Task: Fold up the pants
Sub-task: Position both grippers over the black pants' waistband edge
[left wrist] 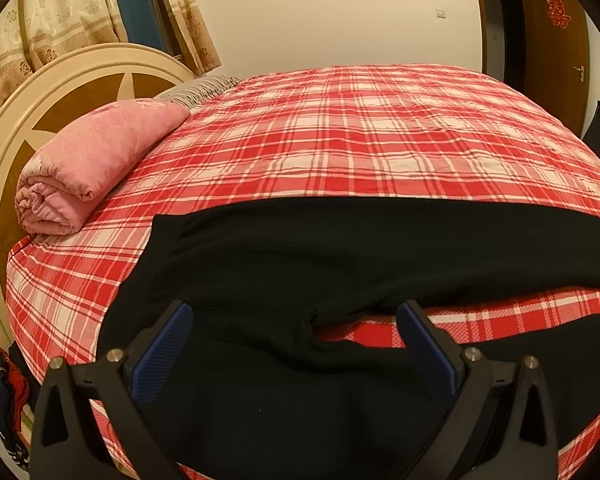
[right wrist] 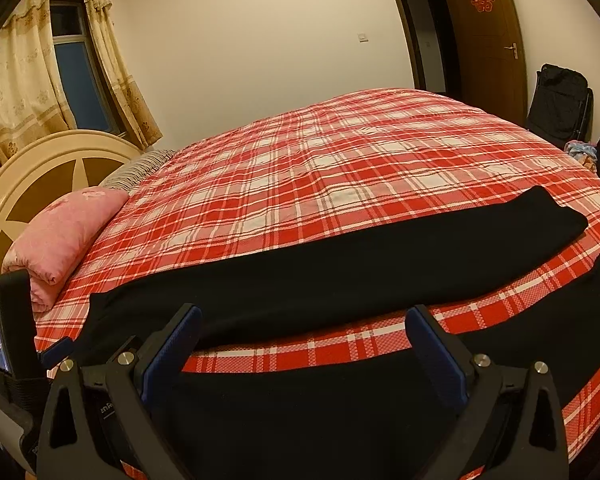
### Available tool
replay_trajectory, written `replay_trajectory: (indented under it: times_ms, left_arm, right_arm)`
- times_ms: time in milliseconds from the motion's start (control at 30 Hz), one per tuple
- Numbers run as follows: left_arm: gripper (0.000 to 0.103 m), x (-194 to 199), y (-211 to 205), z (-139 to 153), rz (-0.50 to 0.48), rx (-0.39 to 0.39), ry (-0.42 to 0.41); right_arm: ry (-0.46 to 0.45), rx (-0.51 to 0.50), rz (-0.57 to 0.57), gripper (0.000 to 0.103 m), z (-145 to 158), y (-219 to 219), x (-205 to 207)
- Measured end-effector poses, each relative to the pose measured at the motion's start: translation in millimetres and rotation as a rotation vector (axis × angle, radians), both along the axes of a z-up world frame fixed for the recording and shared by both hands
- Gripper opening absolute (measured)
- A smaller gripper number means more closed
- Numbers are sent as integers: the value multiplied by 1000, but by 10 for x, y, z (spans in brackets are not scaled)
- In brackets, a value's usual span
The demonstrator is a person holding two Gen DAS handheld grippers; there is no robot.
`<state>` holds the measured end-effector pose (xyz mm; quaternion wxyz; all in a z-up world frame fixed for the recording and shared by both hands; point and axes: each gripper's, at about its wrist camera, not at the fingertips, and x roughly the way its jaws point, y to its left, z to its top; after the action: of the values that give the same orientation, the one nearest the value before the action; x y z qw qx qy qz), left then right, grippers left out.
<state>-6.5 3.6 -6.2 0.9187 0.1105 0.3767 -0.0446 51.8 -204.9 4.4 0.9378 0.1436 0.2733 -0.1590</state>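
Note:
Black pants (left wrist: pixel 300 252) lie spread across the near side of a bed, waist to the left, the two legs running right with a strip of sheet showing between them. My left gripper (left wrist: pixel 296 314) hovers open above the crotch area, its blue pads (left wrist: pixel 162 354) wide apart. In the right wrist view the same pants (right wrist: pixel 340 264) stretch to the right, the far leg ending at a cuff (right wrist: pixel 556 216). My right gripper (right wrist: pixel 304 320) is open over the gap between the legs, above the near leg (right wrist: pixel 300 412). Neither gripper holds cloth.
The bed wears a red and white plaid sheet (left wrist: pixel 340 136). A rolled pink quilt (left wrist: pixel 88 168) lies by the round headboard (left wrist: pixel 4 168). A striped pillow (left wrist: pixel 198 90) is behind it. A dark bag (right wrist: pixel 556 104) and a wooden door (right wrist: pixel 488 40) stand beyond the bed's right side.

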Motion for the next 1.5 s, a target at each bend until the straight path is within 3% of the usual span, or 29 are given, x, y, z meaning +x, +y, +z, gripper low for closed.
replay_trajectory:
  times_ms: [1500]
  left_arm:
    - [103, 23, -25, -51, -2, 5, 17]
  right_arm:
    - [24, 20, 6, 102, -58, 6, 43]
